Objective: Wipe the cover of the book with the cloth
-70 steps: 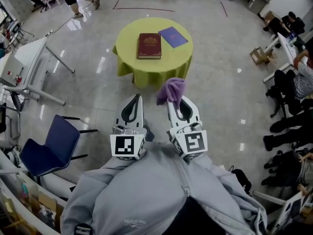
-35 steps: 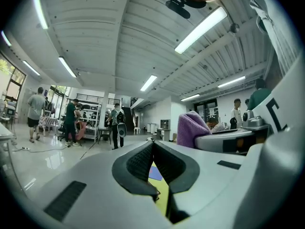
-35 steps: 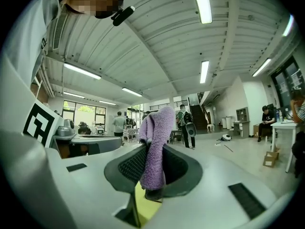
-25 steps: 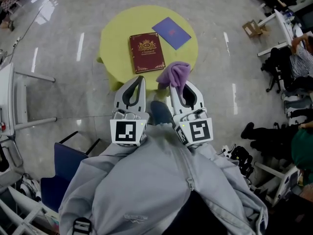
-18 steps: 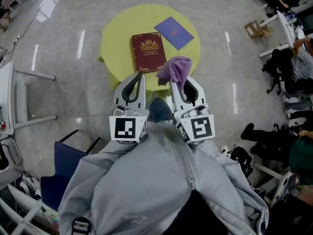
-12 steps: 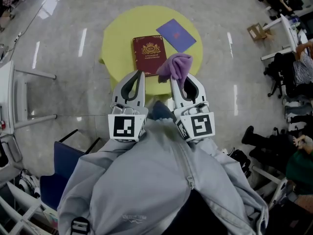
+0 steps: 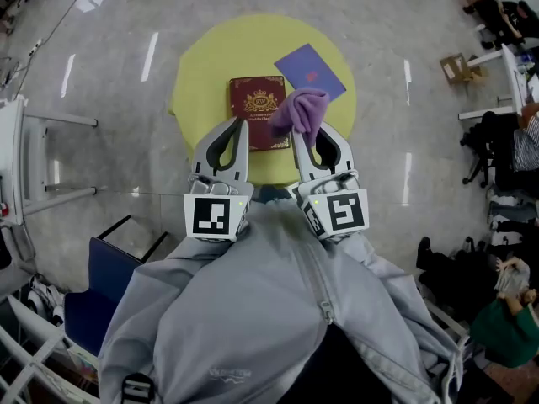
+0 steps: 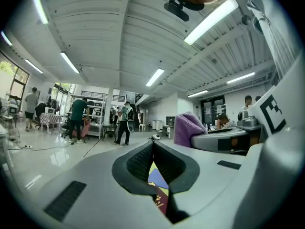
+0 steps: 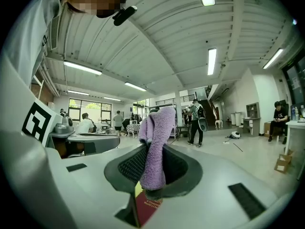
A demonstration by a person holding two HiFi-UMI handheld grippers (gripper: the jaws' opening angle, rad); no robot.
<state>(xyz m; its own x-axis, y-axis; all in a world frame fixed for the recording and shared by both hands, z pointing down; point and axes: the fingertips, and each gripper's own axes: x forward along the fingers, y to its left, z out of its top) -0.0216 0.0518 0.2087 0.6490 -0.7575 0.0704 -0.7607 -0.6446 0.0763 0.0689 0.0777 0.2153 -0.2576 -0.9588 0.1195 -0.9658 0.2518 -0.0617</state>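
Bright open hall with a glossy grey stone floor (image 7: 109, 116).
Long fluorescent tube lights (image 9: 212, 61) are glowing along the ribbed white ceiling (image 8: 138, 37). Daylight is coming through wide windows (image 9: 93, 107). A round yellow-green-draped table (image 7: 202, 74) is standing mid-floor, well apart from a dark blue chair (image 7: 94, 283) and a white-framed desk (image 7: 15, 154).

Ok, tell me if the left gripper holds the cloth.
No, the cloth is clamped in the right gripper; the left gripper holds nothing.

The book (image 7: 259, 108) lies on the table (image 7: 202, 74) toward its near edge, a thin folder (image 7: 310, 67) just behind and right of it. The left gripper (image 7: 239, 126) hangs over the book's near left corner; beside it the right gripper (image 7: 301, 137) holds the cloth (image 7: 301, 112) over the book's right edge
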